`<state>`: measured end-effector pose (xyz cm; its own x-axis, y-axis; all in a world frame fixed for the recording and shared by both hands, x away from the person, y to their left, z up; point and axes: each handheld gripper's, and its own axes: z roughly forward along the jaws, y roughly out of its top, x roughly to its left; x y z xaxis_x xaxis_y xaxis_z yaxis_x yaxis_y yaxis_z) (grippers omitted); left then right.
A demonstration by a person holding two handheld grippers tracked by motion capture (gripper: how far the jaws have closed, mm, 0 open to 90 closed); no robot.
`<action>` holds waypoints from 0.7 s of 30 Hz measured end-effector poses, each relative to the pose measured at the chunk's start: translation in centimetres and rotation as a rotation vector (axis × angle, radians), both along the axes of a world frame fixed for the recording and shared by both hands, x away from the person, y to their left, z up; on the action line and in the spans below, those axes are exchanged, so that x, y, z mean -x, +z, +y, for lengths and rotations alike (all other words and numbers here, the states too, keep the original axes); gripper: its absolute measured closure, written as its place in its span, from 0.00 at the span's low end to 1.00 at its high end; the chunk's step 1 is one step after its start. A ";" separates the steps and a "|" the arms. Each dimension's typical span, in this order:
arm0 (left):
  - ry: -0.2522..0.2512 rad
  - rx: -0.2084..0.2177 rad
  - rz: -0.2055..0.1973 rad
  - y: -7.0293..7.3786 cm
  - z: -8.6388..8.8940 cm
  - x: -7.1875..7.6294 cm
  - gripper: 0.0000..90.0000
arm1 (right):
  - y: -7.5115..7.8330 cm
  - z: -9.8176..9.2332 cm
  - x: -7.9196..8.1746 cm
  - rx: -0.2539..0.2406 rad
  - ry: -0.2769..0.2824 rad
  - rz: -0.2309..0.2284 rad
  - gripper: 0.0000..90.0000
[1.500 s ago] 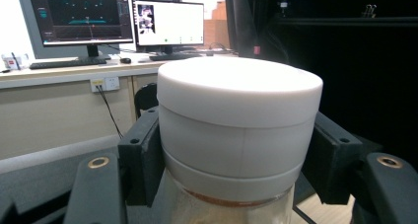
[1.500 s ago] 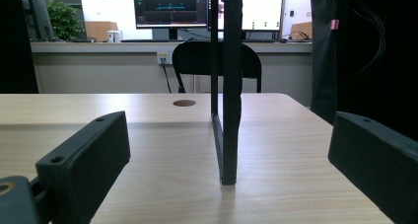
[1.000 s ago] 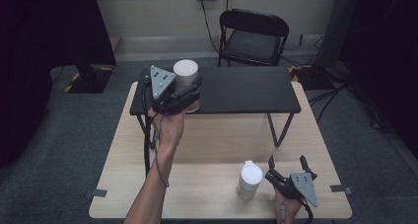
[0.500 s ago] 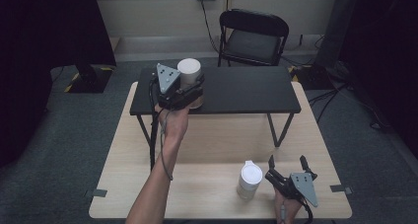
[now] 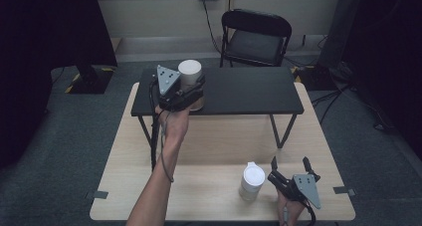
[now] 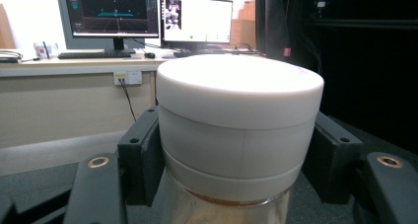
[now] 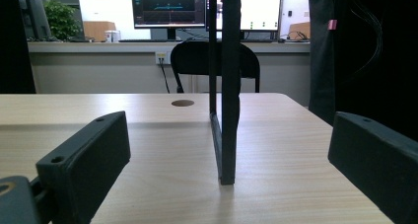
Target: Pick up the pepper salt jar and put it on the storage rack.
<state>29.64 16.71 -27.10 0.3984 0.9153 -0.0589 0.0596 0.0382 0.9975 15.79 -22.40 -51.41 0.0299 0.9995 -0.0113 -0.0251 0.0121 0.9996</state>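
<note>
A jar with a white lid (image 5: 189,71) is at the front left of the black raised shelf (image 5: 249,89). My left gripper (image 5: 191,90) is shut on it just under the lid. In the left gripper view the jar (image 6: 239,110) sits between both black jaws of the left gripper (image 6: 237,160), with brownish contents showing through the glass below. Whether its base rests on the shelf I cannot tell. My right gripper (image 5: 288,165) stands open on the wooden table (image 5: 219,136), just right of a second white-lidded jar (image 5: 253,181). Nothing is between the jaws of the right gripper (image 7: 229,165).
The shelf's right leg (image 7: 227,110) stands straight ahead of the right gripper. A black chair (image 5: 256,37) is behind the table. Dark curtains flank both sides. The table has a round hole (image 7: 182,103) near its far edge.
The left hand has shifted slightly to the right with the jar still in its grip. The right gripper and the second jar have not moved.
</note>
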 end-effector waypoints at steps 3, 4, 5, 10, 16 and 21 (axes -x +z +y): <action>0.002 0.006 -0.002 -0.1 0.0 0.0 0.38 | 0.0 0.0 0.0 0.000 0.000 0.000 0.02; 0.001 0.007 -0.001 -0.1 0.0 0.0 0.38 | 0.0 0.0 0.0 0.000 0.000 0.000 0.02; 0.001 0.007 -0.001 -0.1 0.0 0.0 0.38 | 0.0 0.0 0.0 0.000 0.000 0.000 0.02; -0.004 0.012 -0.005 -0.2 0.1 0.1 0.37 | 0.0 0.0 0.0 0.000 -0.001 0.000 0.02; -0.014 0.014 0.000 -0.1 0.3 -0.2 0.33 | 0.0 0.0 0.0 0.000 -0.001 0.000 0.02; -0.028 -0.003 -0.027 0.0 0.4 -0.3 0.26 | 0.0 0.0 0.0 0.000 -0.002 0.000 0.02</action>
